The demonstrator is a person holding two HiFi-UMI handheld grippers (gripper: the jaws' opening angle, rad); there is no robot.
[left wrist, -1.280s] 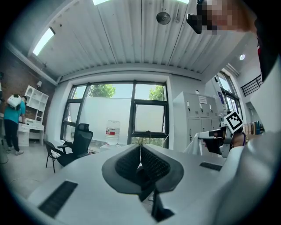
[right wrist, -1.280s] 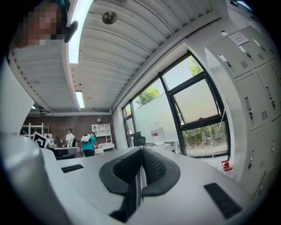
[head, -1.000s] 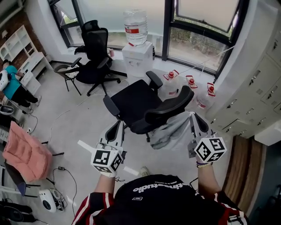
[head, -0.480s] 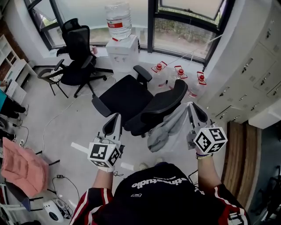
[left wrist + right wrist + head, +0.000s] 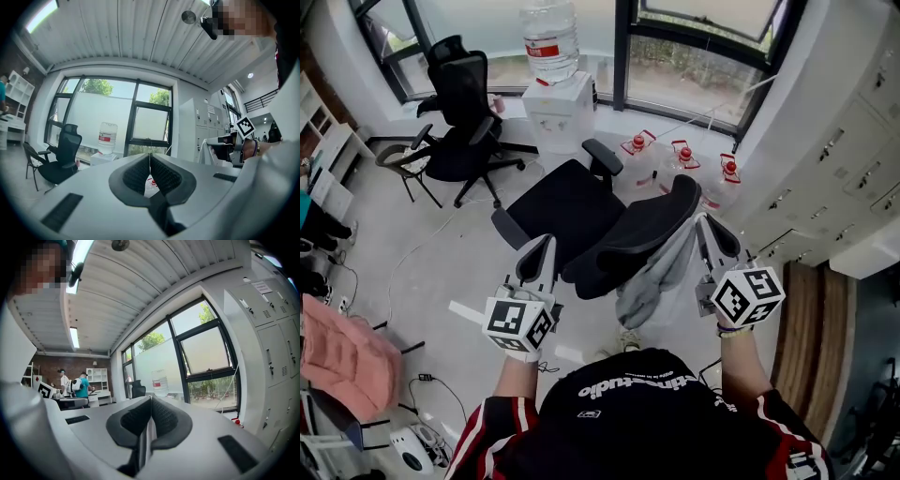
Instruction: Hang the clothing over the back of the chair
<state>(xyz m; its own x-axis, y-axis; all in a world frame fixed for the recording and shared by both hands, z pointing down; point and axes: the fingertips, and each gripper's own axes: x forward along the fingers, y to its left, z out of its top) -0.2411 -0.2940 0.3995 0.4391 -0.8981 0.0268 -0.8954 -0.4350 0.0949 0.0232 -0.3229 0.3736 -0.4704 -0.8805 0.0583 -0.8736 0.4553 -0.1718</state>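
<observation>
A black office chair stands in the middle of the head view, its seat [image 5: 558,202] facing away and its curved back [image 5: 642,230] nearest me. A grey garment [image 5: 654,279] hangs behind the right end of that back. My right gripper [image 5: 701,223] is shut on the garment's top edge, just right of the chair back. In the right gripper view the jaws [image 5: 151,399] are closed with a pale strip of cloth [image 5: 146,434] between the pads. My left gripper [image 5: 541,246] hovers left of the chair back. It is shut and holds nothing [image 5: 150,157].
A second black chair [image 5: 464,103] stands at the back left. A water dispenser [image 5: 555,94] sits under the window, with red-capped jugs [image 5: 675,155] on the floor beside it. Lockers [image 5: 853,141] line the right wall. A pink cloth [image 5: 337,347] lies at far left.
Both grippers have moved forward towards the chair. The grey garment came along with the right gripper and now hangs close against the right end of the chair back.
</observation>
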